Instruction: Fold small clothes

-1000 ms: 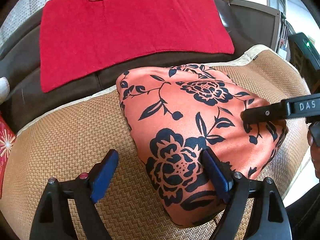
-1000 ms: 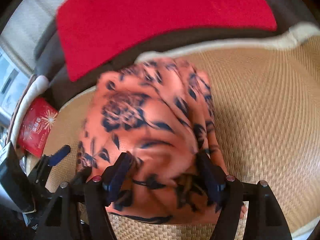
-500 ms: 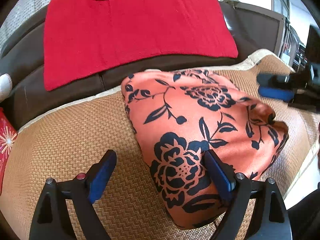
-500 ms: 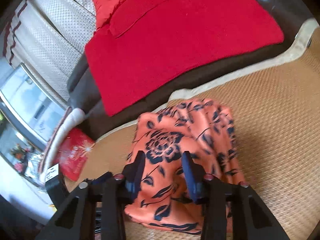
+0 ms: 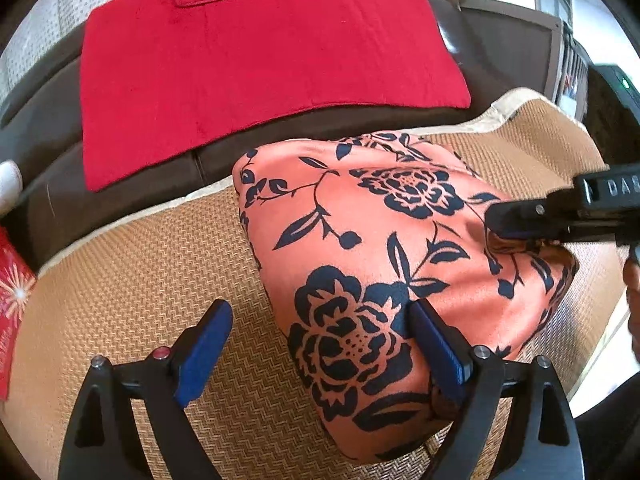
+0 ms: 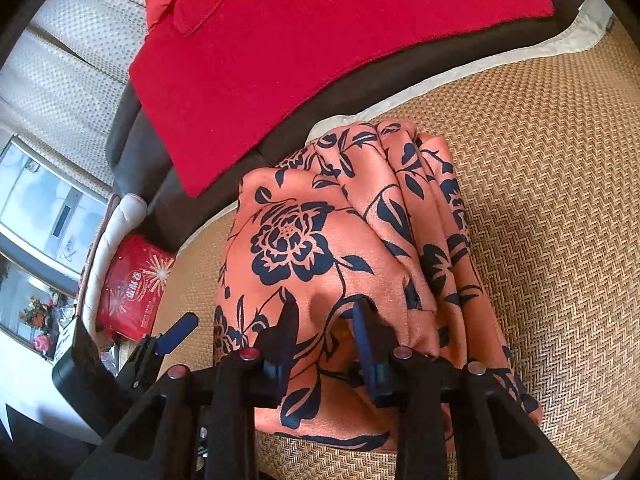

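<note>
An orange garment with a black flower print (image 5: 380,248) lies folded into a thick bundle on a woven straw mat (image 5: 132,280). It also shows in the right wrist view (image 6: 320,248). My left gripper (image 5: 320,336) is open, with its right finger against the bundle's near corner and its left finger over the mat. My right gripper (image 6: 326,320) presses down on the top of the bundle with its jaws narrowly apart and a bump of cloth between them. The right gripper's fingers (image 5: 520,220) also show in the left wrist view at the bundle's right side.
A red cloth (image 5: 248,60) hangs over the dark brown sofa back (image 5: 52,152) behind the mat. A red packet (image 6: 134,284) lies at the left end of the seat. The mat's pale border (image 6: 460,76) runs along the back.
My right gripper came back down onto the bundle from its raised position and narrowed its jaws on the cloth. My left gripper stayed open at the near corner.
</note>
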The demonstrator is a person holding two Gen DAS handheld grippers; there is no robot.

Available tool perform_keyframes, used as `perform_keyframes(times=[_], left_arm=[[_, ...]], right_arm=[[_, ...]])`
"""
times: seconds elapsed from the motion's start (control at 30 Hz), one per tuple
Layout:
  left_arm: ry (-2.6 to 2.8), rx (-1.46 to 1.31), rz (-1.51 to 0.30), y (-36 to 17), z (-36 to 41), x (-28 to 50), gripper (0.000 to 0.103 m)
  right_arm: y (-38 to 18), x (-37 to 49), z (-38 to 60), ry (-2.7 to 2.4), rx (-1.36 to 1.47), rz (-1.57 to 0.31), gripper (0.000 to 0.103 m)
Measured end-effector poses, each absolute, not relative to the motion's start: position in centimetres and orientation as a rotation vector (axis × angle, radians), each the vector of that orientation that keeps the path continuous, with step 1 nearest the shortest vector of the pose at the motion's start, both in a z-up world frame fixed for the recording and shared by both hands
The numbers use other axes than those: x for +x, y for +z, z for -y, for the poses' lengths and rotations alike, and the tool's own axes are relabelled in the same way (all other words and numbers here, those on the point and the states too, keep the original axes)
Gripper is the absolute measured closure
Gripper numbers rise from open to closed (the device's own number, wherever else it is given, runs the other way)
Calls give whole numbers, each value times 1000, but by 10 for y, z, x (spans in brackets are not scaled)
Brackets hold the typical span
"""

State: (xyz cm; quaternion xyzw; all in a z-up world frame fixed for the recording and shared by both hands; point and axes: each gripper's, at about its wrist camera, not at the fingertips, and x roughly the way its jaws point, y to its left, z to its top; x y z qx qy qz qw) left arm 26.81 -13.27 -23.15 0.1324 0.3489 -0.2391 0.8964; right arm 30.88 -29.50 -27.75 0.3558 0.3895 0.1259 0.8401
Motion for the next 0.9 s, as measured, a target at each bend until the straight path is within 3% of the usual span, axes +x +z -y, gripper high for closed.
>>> perform_keyframes(times=[0.43, 0.6, 0.7, 0.9], left_arm=[[-362, 219, -595, -202, 117, 284, 13], [-365, 233, -736, -231, 126, 302, 13], [-349, 280, -708, -233, 134, 300, 13], [-337, 219, -744, -231, 128, 300, 13]], right_arm=[[-251, 293, 301, 329, 839, -628, 68], [-270, 311, 296, 333, 908, -723, 68], [-289, 323, 287, 319, 893, -849, 70], [-282, 307, 287, 321, 902, -819, 70]])
